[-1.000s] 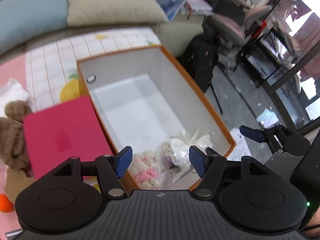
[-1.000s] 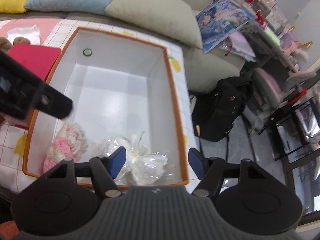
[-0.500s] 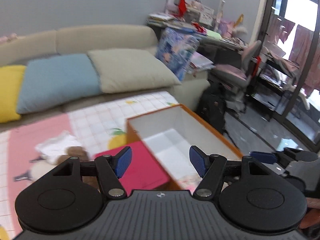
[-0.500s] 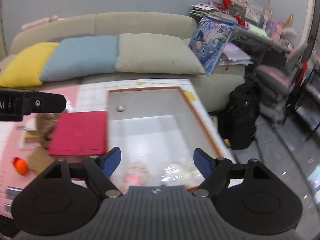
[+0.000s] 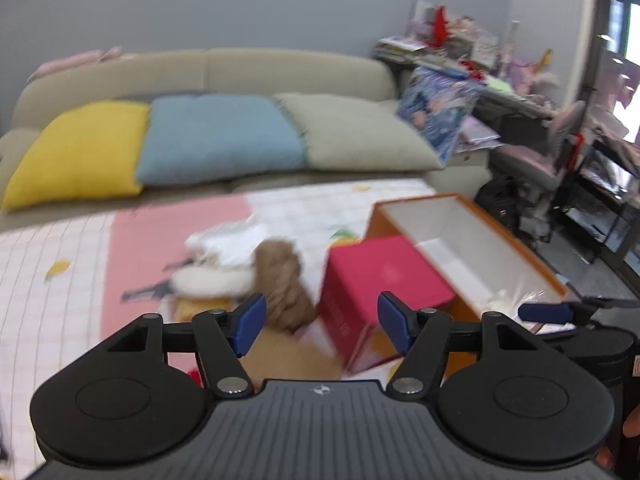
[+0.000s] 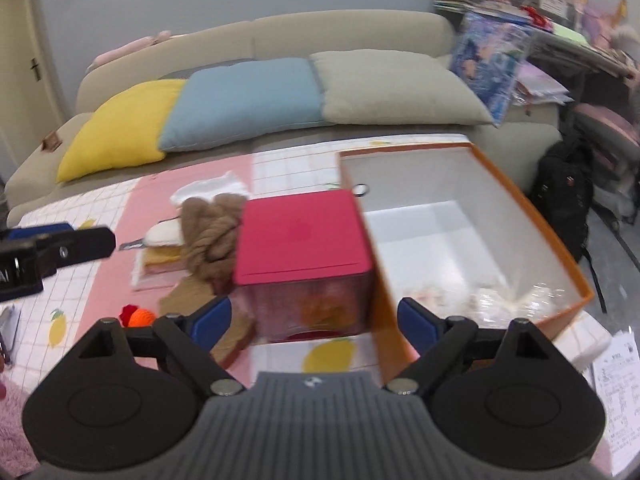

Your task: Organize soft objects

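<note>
We can't read any txt: the white printed paper sheet [image 6: 618,376] at bottom right is too blurred to make out.

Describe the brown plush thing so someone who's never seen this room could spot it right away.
Find the big orange box on the play mat. A magenta cube box stands against its left wall, and the brown plush lies left of that. It is the only fuzzy brown, rope-like bundle among flat pale pieces.
</note>
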Action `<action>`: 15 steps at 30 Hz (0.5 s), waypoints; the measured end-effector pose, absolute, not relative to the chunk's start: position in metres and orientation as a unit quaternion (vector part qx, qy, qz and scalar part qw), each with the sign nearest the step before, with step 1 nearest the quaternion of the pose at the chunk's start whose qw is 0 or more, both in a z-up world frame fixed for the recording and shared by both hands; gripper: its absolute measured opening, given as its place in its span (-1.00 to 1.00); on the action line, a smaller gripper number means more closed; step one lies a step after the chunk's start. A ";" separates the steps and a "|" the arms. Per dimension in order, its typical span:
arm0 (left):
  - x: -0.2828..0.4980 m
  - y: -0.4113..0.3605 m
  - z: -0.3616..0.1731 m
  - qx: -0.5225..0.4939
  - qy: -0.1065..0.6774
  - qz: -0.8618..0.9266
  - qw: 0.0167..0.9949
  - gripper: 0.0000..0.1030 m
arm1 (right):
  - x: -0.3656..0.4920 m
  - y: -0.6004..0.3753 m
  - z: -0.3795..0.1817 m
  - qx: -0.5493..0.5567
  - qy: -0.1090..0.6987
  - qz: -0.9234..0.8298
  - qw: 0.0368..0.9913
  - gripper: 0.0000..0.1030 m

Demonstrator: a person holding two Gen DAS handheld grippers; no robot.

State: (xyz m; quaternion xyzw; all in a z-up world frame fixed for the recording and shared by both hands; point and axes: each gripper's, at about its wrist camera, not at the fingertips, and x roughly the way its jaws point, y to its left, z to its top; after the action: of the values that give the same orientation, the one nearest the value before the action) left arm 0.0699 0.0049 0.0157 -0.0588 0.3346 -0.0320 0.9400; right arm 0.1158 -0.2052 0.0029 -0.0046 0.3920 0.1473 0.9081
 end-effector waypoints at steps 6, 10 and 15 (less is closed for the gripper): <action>0.052 0.037 -0.016 -0.081 0.369 0.007 0.926 0.40 | 0.109 -0.162 -0.017 -0.055 0.379 0.195 0.903 0.72; 0.048 0.053 -0.035 -0.089 0.389 0.019 0.917 0.36 | 0.110 -0.132 -0.034 -0.094 0.381 0.235 0.889 0.70; 0.045 0.063 -0.052 -0.089 0.407 0.025 0.909 0.32 | 0.111 -0.104 -0.054 -0.146 0.376 0.278 0.872 0.48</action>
State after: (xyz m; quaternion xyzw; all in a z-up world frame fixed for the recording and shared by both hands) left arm 0.0450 0.0628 -0.0523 -0.0888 0.4068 0.0252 0.9088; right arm 0.1114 -0.1042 -0.0536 -0.1457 0.3758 0.2781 0.8719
